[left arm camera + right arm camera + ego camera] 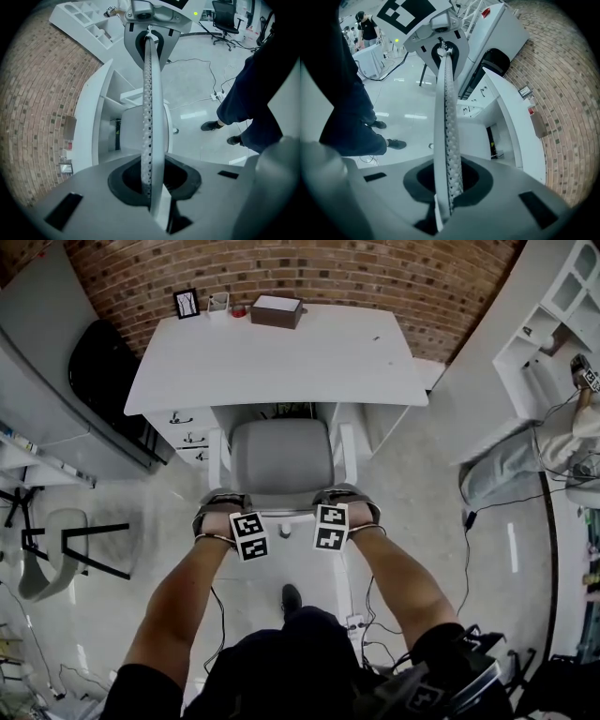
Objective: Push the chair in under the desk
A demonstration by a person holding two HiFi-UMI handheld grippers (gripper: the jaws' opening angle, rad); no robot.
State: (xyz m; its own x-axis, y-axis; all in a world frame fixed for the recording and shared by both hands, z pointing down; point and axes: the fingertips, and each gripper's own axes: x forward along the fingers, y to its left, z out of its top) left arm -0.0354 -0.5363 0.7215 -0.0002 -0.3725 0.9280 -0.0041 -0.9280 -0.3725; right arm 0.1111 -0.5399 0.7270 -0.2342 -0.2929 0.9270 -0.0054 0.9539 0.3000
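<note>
Desk (281,362): against brick wall (375,277).
Chair (281,460): before Desk, seat partly under it.
Box (277,310), Frame (187,303): on Desk, rear edge.
Drawers (190,427): under Desk, left of Chair.

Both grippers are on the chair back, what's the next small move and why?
Probably push the chair straight forward toward the desk: the left gripper and right gripper both clamp its backrest, and most of the seat shows outside the desk.
</note>
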